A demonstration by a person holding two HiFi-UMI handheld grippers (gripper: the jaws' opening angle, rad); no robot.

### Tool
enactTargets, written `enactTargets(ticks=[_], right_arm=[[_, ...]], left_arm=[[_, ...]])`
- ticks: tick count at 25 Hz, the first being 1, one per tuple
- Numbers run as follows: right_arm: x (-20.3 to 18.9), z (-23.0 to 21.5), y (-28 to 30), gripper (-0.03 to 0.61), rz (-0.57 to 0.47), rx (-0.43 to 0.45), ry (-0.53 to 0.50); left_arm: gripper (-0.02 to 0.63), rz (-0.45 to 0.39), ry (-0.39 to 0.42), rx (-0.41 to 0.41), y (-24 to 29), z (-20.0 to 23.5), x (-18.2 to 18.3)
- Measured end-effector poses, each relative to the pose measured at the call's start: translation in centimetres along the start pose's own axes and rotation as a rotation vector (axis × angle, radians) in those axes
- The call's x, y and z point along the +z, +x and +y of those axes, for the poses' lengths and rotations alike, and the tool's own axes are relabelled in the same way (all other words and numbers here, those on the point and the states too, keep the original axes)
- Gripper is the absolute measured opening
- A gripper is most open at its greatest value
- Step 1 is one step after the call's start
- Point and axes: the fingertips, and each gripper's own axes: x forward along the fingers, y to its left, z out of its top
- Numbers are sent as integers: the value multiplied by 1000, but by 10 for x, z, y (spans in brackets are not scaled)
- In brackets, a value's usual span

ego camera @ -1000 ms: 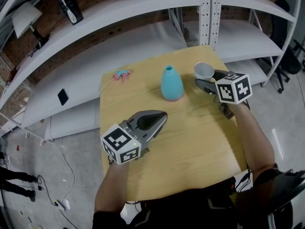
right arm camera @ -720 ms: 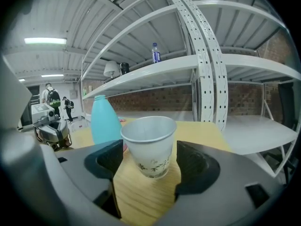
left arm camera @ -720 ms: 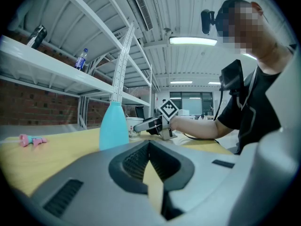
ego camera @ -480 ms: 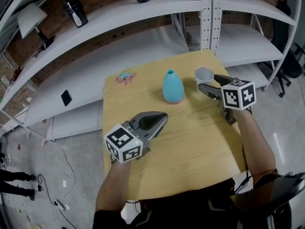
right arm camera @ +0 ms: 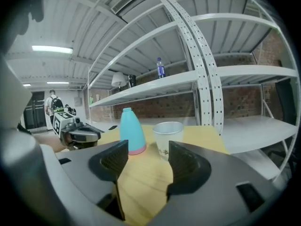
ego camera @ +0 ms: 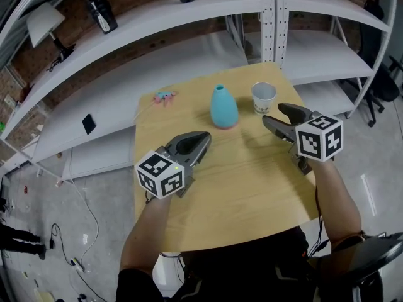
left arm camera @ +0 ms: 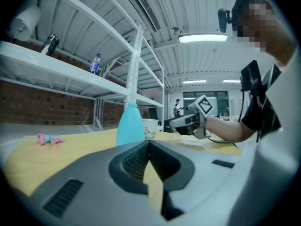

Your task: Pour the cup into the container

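Your right gripper (ego camera: 272,115) is back from where it was a moment ago. The cup (ego camera: 263,97), then right at its fingertips, now stands clear beyond them on the table (ego camera: 252,187). The fingers are apart with nothing between them, having just narrowed a little, so this looks like a release, not a reach. The blue bottle (ego camera: 224,107) stands just left of the cup, beyond the tips of your left gripper (ego camera: 203,140), upright and close enough for a short pour. Your left fingers are together, empty and idle. Whether the cup holds anything, I can't tell from here.
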Motion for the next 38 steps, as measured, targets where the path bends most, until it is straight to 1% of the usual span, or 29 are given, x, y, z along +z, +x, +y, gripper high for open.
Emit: enactTargets(ticks=[1,2,5,6,8,11,14,16,18,20,25,31,34,38], right_arm=[[0,9,-4,260,-12,16,-8],[-1,17,-8,249,-25,34,-14],[-3,39,-24,220,-56,66,-30],[-3,45,-32,193,-70,65,-38],[-1,56,-51,111,-108,58,-51],[-2,78,-80,8,-161,68,-48],[-7,104,-107,2,-176,75,-70],[-12,126,-126,2,-180,85,-104],[-19,150,-148,2,-187,104,-122],[-30,171,-173,2,-193,119,-111],[-72,213,-249,2,-187,133,-92],[-115,266,-358,2,-177,133,-95],[-133,291,-416,2,-173,129,-111],[-153,320,-488,2,-172,123,-132]], left_arm=[[2,-1,-5,29,-2,1,0],[2,-3,-7,45,-4,-3,0],[2,-2,-29,54,-15,-29,-3],[2,-6,-41,66,-21,-38,-2],[2,-33,-60,92,-36,-57,6],[2,-102,-73,123,-62,-96,19],[2,-184,-111,175,-92,-145,22],[2,-215,-133,199,-109,-178,16],[2,-201,-125,220,-123,-210,7],[2,-180,-111,233,-137,-241,-2],[2,-203,-136,256,-169,-326,-15],[2,-197,-117,280,-214,-438,-26],[2,-209,-119,275,-233,-494,-29],[2,-199,-81,248,-251,-569,-38]])
